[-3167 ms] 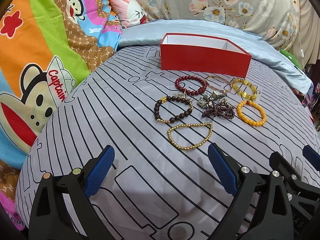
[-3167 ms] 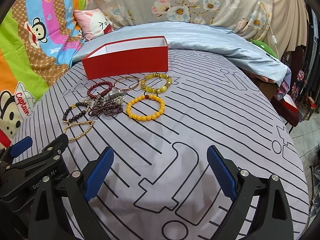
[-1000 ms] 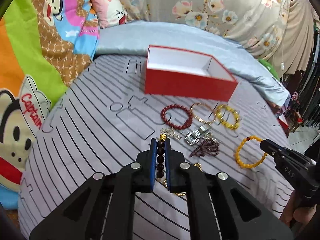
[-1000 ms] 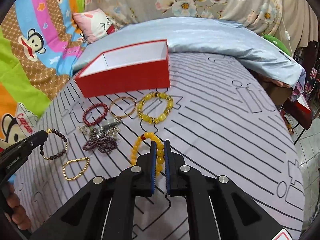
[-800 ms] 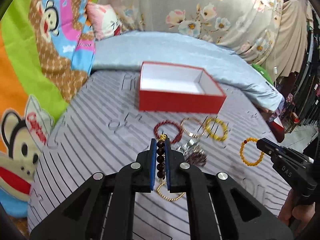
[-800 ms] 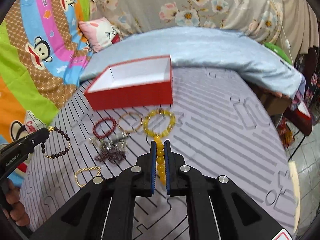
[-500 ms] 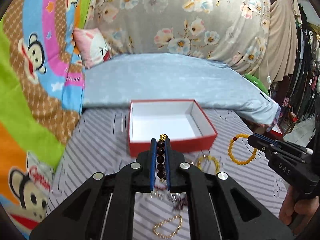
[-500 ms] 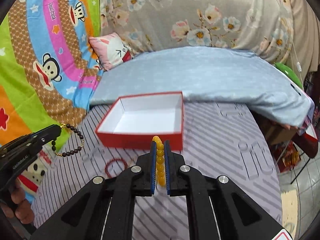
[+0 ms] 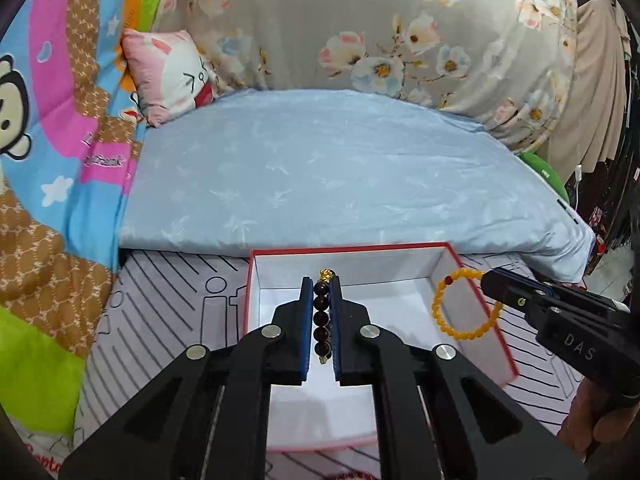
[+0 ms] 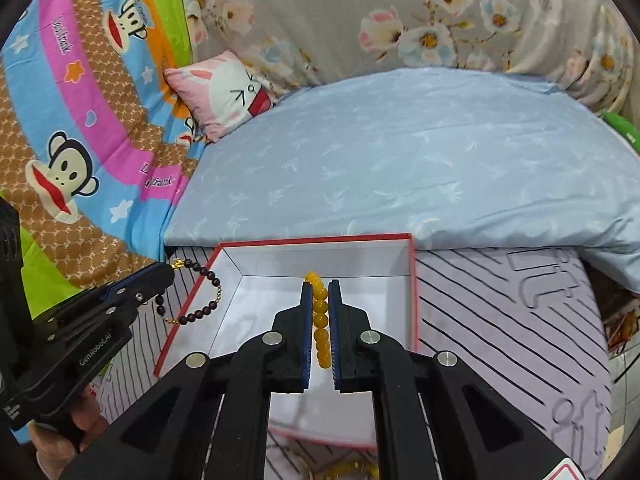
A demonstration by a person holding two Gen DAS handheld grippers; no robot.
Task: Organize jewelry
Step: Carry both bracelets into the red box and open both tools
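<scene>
My left gripper (image 9: 321, 292) is shut on a dark brown bead bracelet (image 9: 321, 318) with a gold charm, held above the open red box (image 9: 496, 322) with a white inside. It also shows in the right wrist view (image 10: 192, 312), hanging by the box's left wall. My right gripper (image 10: 320, 296) is shut on an orange bead bracelet (image 10: 320, 320), held over the red box (image 10: 414, 304). In the left wrist view this bracelet (image 9: 460, 308) hangs over the box's right wall.
The box lies on a grey striped bedsheet (image 10: 520, 320). Behind it lie a light blue quilt (image 9: 340, 172) and a pink pillow (image 9: 172, 72). A cartoon blanket (image 10: 80, 140) is at the left. More jewelry peeks out under the box's near edge (image 10: 352, 470).
Both grippers closed on bracelets, lifted them off the sheet and carried them forward. They now hang over the red box, which fills more of both views.
</scene>
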